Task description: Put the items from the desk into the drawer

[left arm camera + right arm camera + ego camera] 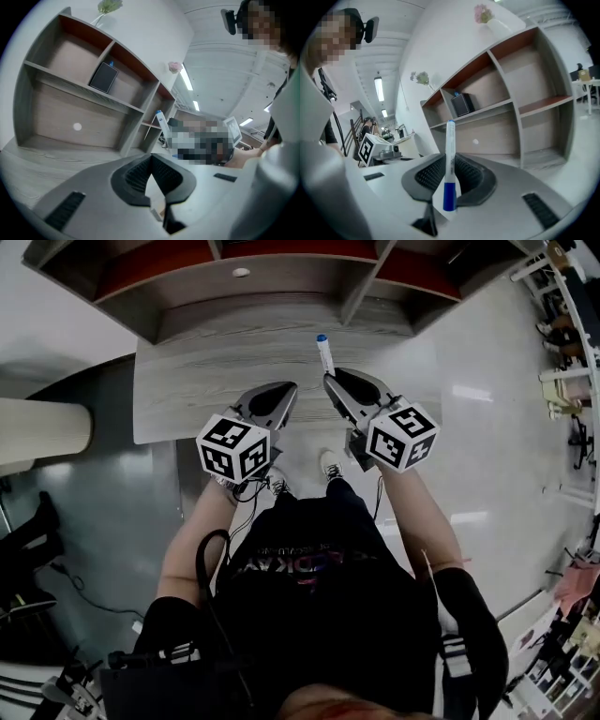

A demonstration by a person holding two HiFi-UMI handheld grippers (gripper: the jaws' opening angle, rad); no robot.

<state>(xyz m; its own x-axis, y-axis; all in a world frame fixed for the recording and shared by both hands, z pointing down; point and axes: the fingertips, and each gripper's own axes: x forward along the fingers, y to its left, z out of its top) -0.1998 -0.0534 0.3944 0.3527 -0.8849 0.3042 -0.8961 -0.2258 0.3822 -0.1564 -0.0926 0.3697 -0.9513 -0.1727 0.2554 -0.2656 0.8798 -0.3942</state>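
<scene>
White with blue ends, the marker is clamped lengthwise between the jaws of our right hand-held gripper, its far tip pointing out over the grey wood surface toward the shelf unit. Our left hand-held gripper hangs just beside it, jaws pressed together on nothing. Both forearms reach forward, gripper tips over the surface's near edge.

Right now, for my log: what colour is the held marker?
White marker, blue ends; clearest in right gripper view.
</scene>
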